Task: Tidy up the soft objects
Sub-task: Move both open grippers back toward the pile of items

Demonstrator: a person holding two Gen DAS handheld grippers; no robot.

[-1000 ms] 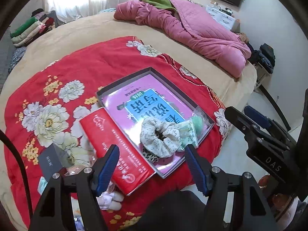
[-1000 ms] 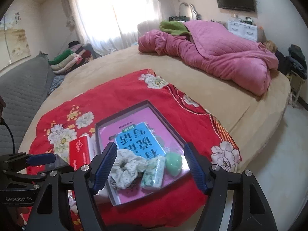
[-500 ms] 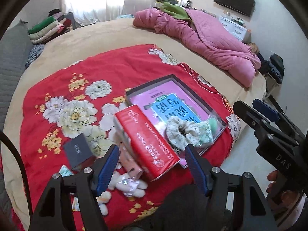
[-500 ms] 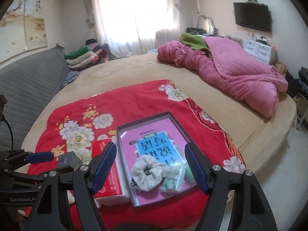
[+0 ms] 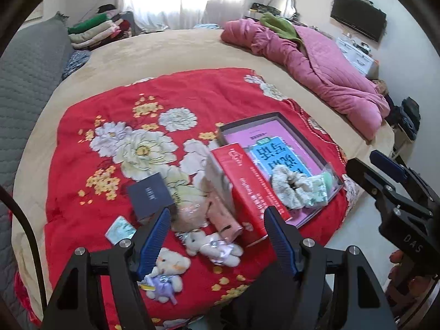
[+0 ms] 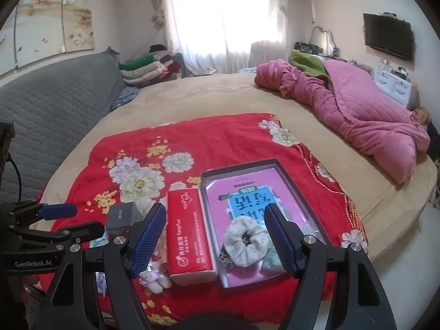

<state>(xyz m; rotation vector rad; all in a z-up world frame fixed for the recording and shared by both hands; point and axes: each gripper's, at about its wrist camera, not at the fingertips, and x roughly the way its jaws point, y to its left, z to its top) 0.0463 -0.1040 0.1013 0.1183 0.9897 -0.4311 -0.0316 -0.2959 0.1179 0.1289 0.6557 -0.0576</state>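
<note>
A shallow grey box tray [image 5: 249, 122] [image 6: 236, 166] with a pink book in it lies on the red floral blanket [image 5: 170, 93]. A cream scrunchie [image 5: 293, 185] [image 6: 246, 238] and green soft items [image 5: 323, 187] lie at the tray's near end. Two small teddy bears [image 5: 211, 246] [image 5: 165, 272] and a pink soft pouch [image 5: 222, 217] lie left of a red tissue pack [image 5: 247, 184] [image 6: 188, 231]. My left gripper [image 5: 217, 236] is open and empty above the bears. My right gripper [image 6: 216, 238] is open and empty above the scrunchie and tissue pack.
A dark small box [image 5: 150, 195] and a green packet [image 5: 119, 229] lie on the blanket's left part. A pink quilt [image 6: 352, 104] lies at the bed's far right. Folded clothes [image 6: 148, 68] are stacked at the back. A grey sofa [image 6: 49, 101] stands left.
Both grippers have pulled back and swung left, away from the tray. The teddy bears and pouch have come into the left wrist view. Both stay open and empty.
</note>
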